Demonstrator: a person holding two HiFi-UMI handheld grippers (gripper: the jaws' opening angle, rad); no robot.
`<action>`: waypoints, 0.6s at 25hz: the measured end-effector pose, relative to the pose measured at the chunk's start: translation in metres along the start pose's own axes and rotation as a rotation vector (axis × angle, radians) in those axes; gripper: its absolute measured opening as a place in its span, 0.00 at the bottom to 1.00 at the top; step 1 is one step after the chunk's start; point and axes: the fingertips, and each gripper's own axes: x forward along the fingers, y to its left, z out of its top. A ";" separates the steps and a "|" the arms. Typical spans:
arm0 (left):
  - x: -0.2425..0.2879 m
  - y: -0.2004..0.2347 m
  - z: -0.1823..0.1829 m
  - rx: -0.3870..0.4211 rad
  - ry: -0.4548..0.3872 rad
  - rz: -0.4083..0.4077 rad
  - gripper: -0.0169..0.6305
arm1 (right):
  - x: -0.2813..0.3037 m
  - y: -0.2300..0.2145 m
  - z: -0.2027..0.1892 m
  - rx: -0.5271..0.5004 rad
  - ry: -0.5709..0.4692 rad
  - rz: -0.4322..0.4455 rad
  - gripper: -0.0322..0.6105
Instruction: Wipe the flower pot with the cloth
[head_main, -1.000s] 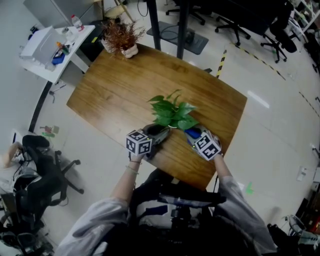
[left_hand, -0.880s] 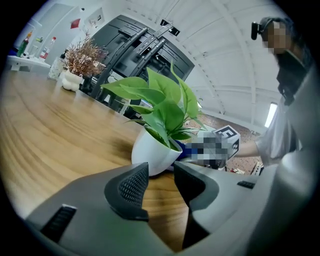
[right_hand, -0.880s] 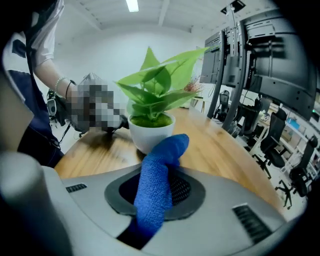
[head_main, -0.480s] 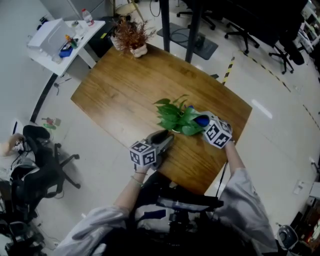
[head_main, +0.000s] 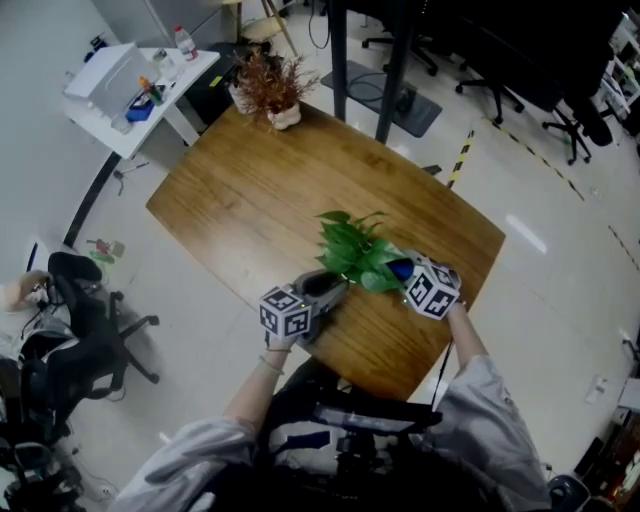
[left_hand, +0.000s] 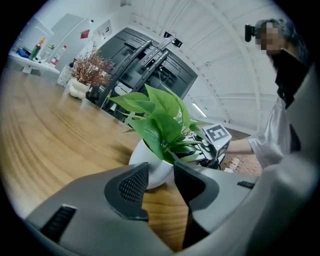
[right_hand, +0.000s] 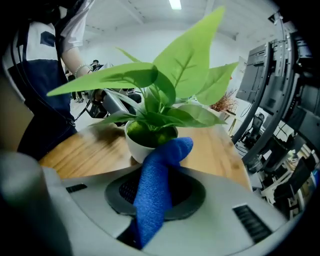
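Flower pot (right_hand: 134, 146): white, upright on wood table (head_main: 250, 190), btwn both grippers.
L gripper (left_hand: 161, 176): jaws apart, empty, tips just beside pot.
R gripper (right_hand: 155, 192): clamped on blue cloth (right_hand: 161, 165); cloth tip at pot rim.

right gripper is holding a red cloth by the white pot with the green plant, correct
No, the cloth in the right gripper is blue, not red, as the right gripper view shows. It is by the white pot with the green plant.

cloth (right_hand: 159, 185) likely hides flower pot (right_hand: 134, 148) partly
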 end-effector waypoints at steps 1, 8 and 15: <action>0.000 0.001 0.001 0.004 0.006 -0.011 0.27 | 0.000 0.002 0.000 0.013 -0.005 -0.003 0.16; 0.000 0.011 0.005 -0.005 0.052 -0.133 0.27 | 0.001 0.019 -0.009 0.165 -0.010 -0.043 0.16; 0.007 0.029 0.017 -0.013 0.081 -0.188 0.27 | 0.013 0.029 -0.013 0.263 -0.008 -0.057 0.16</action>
